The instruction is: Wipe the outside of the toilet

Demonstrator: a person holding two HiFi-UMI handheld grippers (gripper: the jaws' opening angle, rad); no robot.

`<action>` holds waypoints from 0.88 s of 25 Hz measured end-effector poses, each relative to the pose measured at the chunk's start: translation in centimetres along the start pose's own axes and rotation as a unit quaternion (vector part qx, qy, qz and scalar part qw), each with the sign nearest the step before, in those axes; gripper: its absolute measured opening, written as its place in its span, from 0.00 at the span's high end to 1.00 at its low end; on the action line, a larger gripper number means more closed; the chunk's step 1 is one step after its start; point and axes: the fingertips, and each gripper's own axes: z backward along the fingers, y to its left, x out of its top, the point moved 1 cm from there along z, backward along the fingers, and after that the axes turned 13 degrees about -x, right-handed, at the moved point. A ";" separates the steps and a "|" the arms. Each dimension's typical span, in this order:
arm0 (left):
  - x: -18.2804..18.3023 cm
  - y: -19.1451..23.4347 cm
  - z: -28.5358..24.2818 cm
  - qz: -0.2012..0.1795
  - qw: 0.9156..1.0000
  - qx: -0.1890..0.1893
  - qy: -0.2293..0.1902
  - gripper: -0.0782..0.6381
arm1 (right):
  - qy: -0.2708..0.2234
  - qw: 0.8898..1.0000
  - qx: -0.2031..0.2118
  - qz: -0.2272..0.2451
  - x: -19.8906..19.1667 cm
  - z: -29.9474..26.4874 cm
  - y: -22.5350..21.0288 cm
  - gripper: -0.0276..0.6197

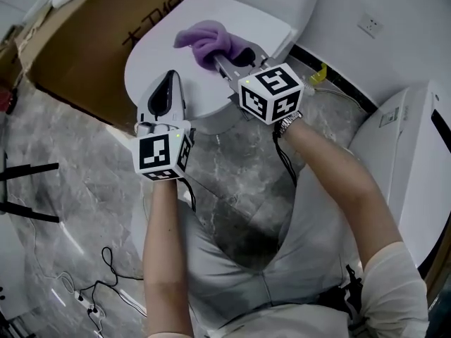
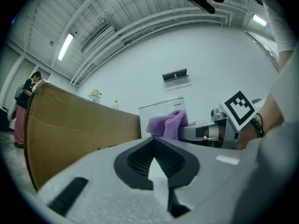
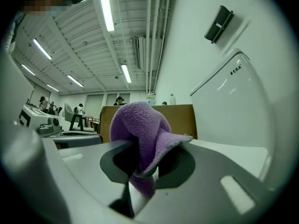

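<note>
Purple cloth (image 1: 210,39) pinched in right tongs (image 1: 224,63), bunched over the toilet lid (image 1: 158,48); left tongs (image 1: 169,84) pressed together, empty, at the lid's front rim. Risk of losing the cloth under a hard drag, with only a fold gripped; also of clashing the 2 tongs, so near.
</note>
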 end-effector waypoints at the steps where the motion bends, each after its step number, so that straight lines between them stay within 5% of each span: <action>1: 0.0 -0.1 0.0 -0.004 1.000 0.000 0.002 0.88 | 0.000 1.000 -0.001 -0.001 0.0 0.0 0.0 0.84; 9: 0.1 0.3 0.3 0.017 1.000 0.002 -0.012 0.88 | -0.003 1.000 -0.006 0.011 0.0 0.2 0.1 0.84; 22: 0.0 0.1 -0.2 -0.003 1.000 0.006 0.006 0.88 | -0.004 1.000 -0.006 0.013 0.1 0.1 0.1 0.84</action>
